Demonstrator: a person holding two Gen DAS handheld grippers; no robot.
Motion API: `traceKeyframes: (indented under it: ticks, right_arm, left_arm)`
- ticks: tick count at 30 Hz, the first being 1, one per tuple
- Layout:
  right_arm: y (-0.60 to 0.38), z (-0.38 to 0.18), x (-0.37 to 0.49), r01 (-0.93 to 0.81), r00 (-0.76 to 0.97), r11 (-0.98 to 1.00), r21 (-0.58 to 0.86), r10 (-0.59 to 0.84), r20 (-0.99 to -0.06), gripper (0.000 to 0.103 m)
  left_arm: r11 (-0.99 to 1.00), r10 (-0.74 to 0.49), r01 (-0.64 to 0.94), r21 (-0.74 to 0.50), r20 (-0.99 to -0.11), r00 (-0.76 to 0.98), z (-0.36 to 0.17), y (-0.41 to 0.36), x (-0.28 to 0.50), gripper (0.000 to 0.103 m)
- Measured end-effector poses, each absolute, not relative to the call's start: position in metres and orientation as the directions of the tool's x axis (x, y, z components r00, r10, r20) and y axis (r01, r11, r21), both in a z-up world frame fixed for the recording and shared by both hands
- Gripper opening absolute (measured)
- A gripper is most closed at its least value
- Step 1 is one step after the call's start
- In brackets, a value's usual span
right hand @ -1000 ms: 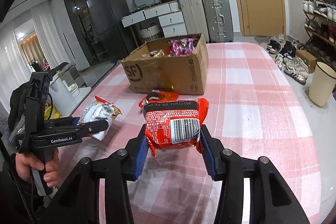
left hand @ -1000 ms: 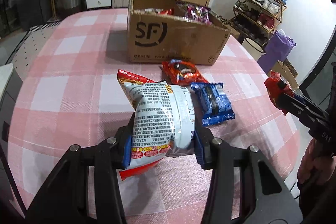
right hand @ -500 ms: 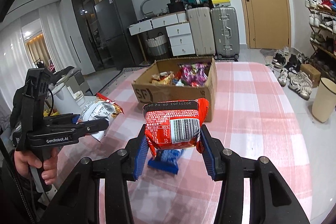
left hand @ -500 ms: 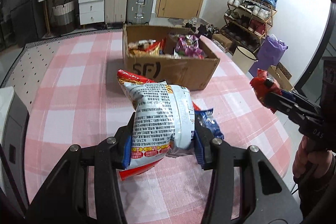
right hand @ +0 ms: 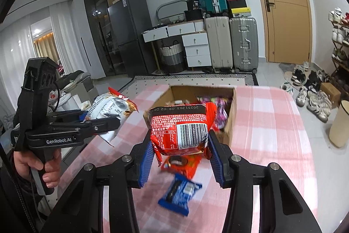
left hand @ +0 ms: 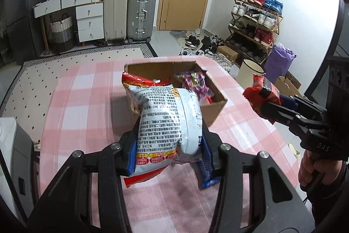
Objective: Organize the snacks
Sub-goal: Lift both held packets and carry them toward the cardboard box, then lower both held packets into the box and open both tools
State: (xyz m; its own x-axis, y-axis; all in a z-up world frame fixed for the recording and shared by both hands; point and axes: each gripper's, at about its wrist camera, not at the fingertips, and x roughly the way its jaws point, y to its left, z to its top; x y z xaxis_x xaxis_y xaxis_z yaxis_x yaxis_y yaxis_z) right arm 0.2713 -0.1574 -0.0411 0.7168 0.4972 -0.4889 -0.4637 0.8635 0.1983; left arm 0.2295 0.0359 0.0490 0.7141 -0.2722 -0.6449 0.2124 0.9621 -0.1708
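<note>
Nearest in the left wrist view, the left gripper (left hand: pixel 169 145), black with blue ribbed pads, is clamped on a crinkled white-and-red foil snack bag covered in small black print (left hand: pixel 168 121); the bag stands upright, long axis vertical, red sealed top edge up. In the right wrist view the right gripper (right hand: pixel 178 155) pinches a glossy red rectangular snack packet with a white barcode panel (right hand: pixel 180 129), held flat-faced to the camera, date-stamped end on top. Both are held in the air above a table draped in a pink-and-white checked cloth (right hand: pixel 272 123). On the cloth below the right gripper lie a blue plastic cookie packet (right hand: pixel 180 194), long axis running away from the camera, and just beyond it an orange-red cookie packet (right hand: pixel 181 164), partly hidden. Farther along the table stands an open brown corrugated cardboard box (left hand: pixel 216 107) holding mixed purple and red wrappers. Beyond the table edge the floor carries a pale dotted rug (left hand: pixel 72 60). Against the far wall stand a beige ribbed hard-shell suitcase (right hand: pixel 218 43), a silver ribbed hard-shell suitcase (right hand: pixel 243 43), white drawers (right hand: pixel 196 48) and a tan wooden door (right hand: pixel 283 6); a shoe rack (left hand: pixel 255 21) fills the right.
</note>
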Motion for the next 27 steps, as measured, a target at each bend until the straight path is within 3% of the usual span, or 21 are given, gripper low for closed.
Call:
traceKeyframes:
  ticks: [15,27]
  right_arm:
    - [-0.129,0.011,0.356,-0.506,0.713,0.848,0.159,0.515,-0.476,0.047]
    - [-0.118,0.005,0.429,-0.485,0.703,0.858,0.171,0.499,-0.506,0.047]
  left_arm:
    - [0.963,-0.268,0.210,-0.167,-0.641,0.719,0.089,0.045,0.323,0.043]
    - [0.957,-0.289,0.214,-0.194,-0.661,0.693,0.082,0.047,0.399,0.043]
